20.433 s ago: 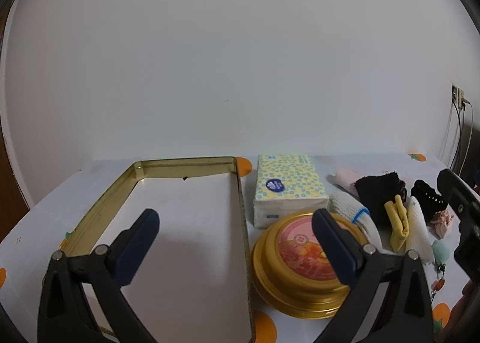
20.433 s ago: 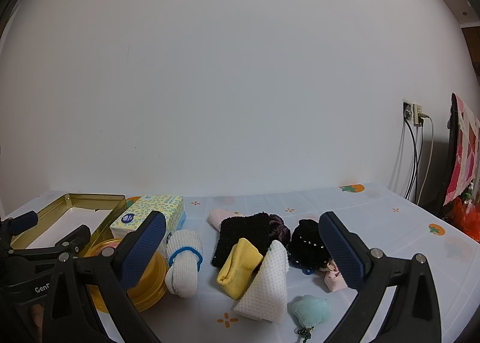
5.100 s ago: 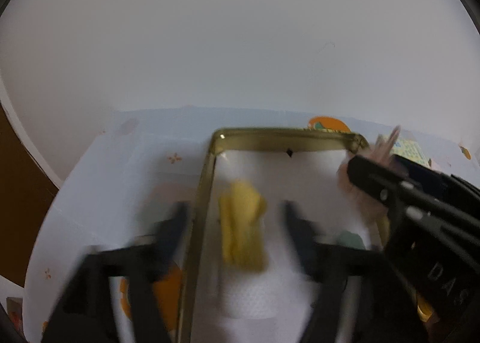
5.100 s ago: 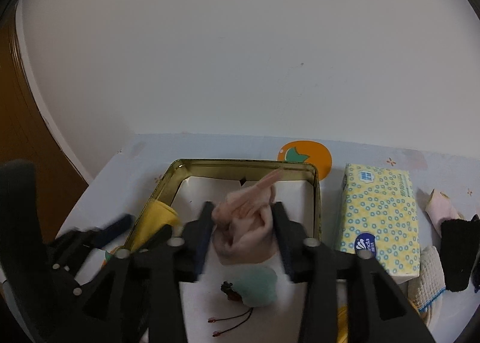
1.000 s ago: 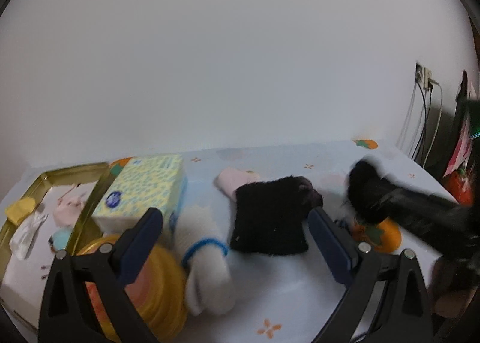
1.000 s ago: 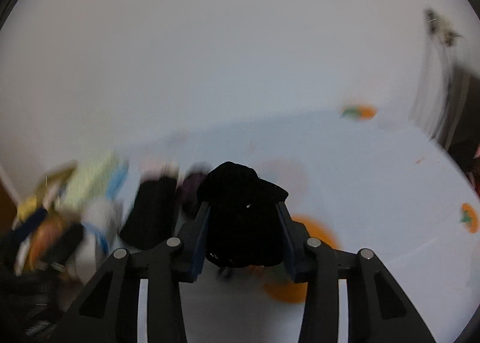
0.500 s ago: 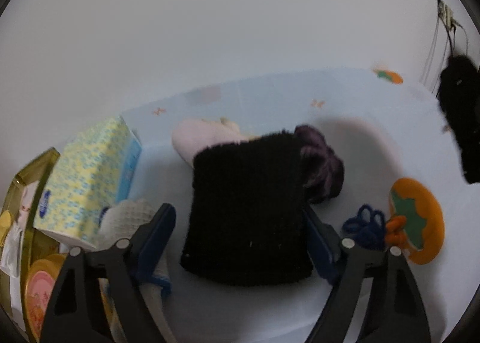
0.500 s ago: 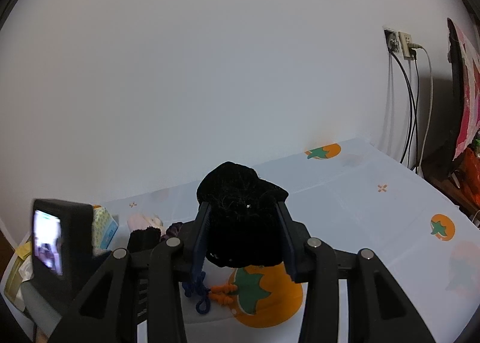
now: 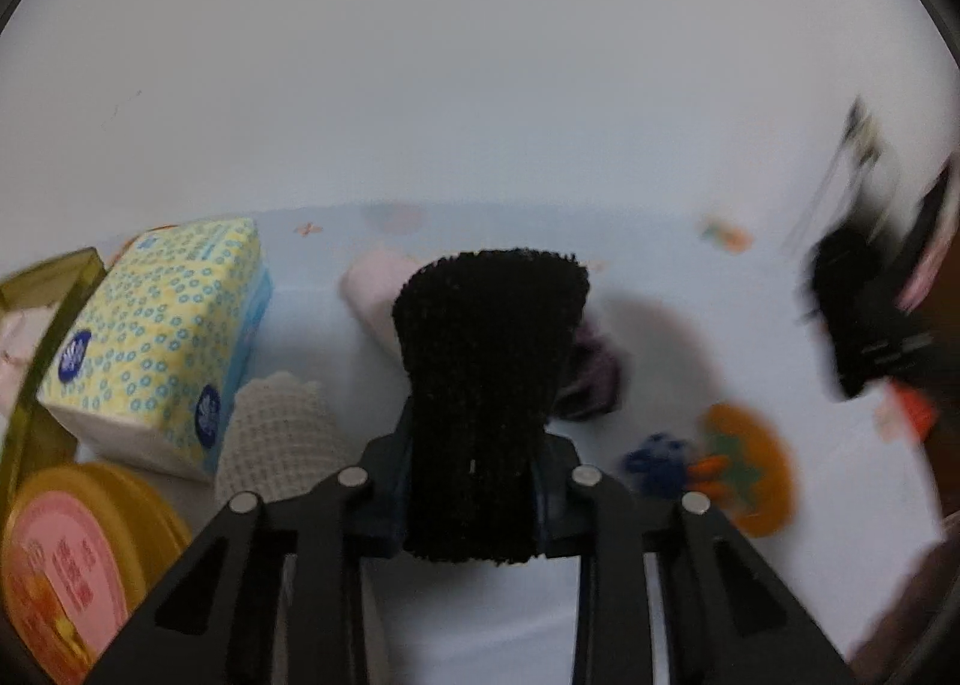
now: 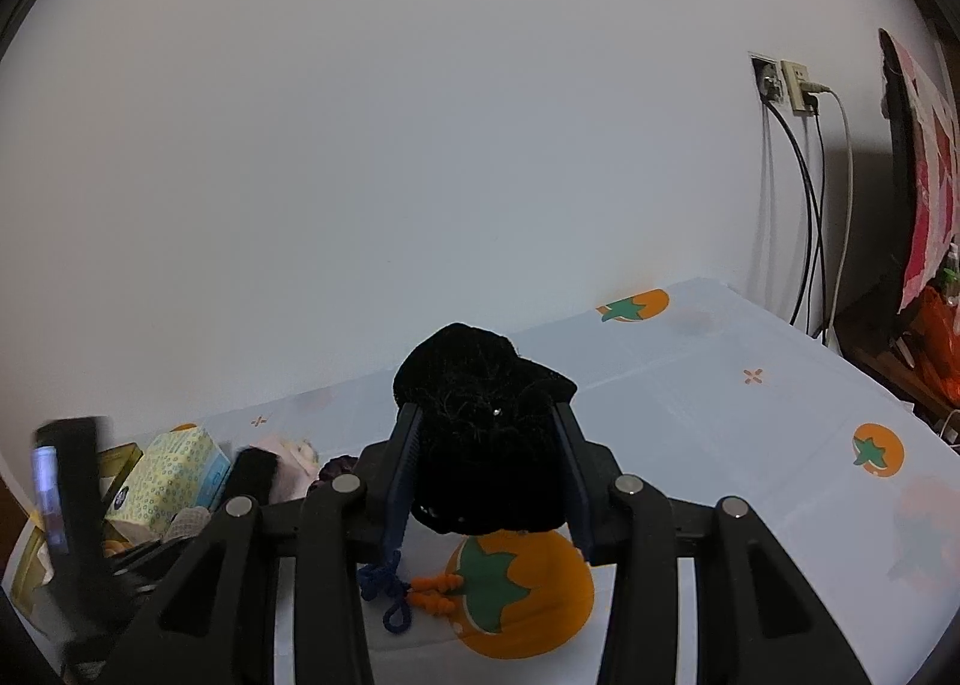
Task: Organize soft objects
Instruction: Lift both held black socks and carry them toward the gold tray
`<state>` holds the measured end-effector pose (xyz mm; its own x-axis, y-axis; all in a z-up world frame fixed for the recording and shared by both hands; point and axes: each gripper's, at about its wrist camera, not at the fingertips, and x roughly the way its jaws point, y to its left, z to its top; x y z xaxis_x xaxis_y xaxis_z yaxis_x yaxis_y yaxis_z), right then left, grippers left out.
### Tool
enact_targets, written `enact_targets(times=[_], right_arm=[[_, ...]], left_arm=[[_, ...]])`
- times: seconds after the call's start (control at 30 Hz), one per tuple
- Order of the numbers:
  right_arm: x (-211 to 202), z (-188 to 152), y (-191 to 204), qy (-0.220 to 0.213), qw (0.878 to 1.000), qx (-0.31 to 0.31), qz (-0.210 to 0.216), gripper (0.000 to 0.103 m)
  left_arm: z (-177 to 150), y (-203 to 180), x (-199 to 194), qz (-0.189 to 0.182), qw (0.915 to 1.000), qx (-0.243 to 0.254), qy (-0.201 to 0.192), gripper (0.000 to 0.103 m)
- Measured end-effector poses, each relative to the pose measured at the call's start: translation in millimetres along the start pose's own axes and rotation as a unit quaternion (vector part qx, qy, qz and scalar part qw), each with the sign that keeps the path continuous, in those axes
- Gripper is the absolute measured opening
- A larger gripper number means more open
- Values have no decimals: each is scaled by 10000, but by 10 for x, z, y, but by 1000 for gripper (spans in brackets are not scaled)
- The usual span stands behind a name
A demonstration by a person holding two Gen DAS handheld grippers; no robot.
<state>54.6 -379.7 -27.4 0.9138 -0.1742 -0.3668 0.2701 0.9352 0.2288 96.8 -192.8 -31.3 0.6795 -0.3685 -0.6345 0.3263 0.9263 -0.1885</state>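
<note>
Left wrist cam, L→R: gold tin tray (image 9: 36, 289) at far left edge, pale soft items inside, too blurred to ID. Round gold tin (image 9: 72, 559) bottom left, pink label on lid, print unreadable. Tissue pack (image 9: 159, 325) behind it, yellow w/ blue ring pattern, two round blue logos, text too small to read. White knit sock (image 9: 276, 433) just beside pack, toward cam. Pink soft item (image 9: 378, 295) behind the black knit piece (image 9: 489, 385).

Left gripper (image 9: 474, 481) jaws closing, black knit piece between them, pads already pressing its near half so it's waisted. Its long axis runs away from cam, far end flared wide and pointing at wall. Dark purple item (image 9: 594, 379) touching its right side. Blue cord (image 9: 657, 460) w/ orange bits lies on orange fruit print of tablecloth (image 9: 660, 277). Right edge blurred.

Right wrist cam: left gripper body at far left, blurred. Tissue pack, pink item behind it. Right gripper (image 10: 489, 475) pinching a black fuzzy bundle (image 10: 480, 427), held clear above the table, bulging up out of the jaws, no clear long axis. Wall sockets (image 10: 786, 79) w/ cables at right.
</note>
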Motion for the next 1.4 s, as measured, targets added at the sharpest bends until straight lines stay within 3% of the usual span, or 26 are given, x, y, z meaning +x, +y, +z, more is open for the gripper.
enact_targets(times=[0.1,0.27,0.47,0.73,0.87,1.07,1.4], right_arm=[[-11,10,-25,-38,10000,49,7,45],[16,1,-9,-20,10000,-44,13,45],[-23,-20,70,-184,9995,-232,49,45],[-52,-51,119,-424,9976,-502,-218,44],[-53,-105,157,-415,9969,-587,-318,45],[-170,-231,302,-425,9960,-662,-423,45],[-569,-458,449,-497,9957,-531,-580,45]], left_arm=[[-19,41,-306,-598,9967,-4,-544,28],[-29,152,-600,-1737,9795,-222,-998,30],[-102,283,-850,-1917,9738,-130,-1219,30],[-190,606,-1352,-1487,9712,-173,-1855,30],[-255,768,-1439,-811,9753,-143,-2049,30],[-438,580,-1417,-153,9783,526,-2001,30],[-540,407,-1325,79,9816,863,-1703,30]])
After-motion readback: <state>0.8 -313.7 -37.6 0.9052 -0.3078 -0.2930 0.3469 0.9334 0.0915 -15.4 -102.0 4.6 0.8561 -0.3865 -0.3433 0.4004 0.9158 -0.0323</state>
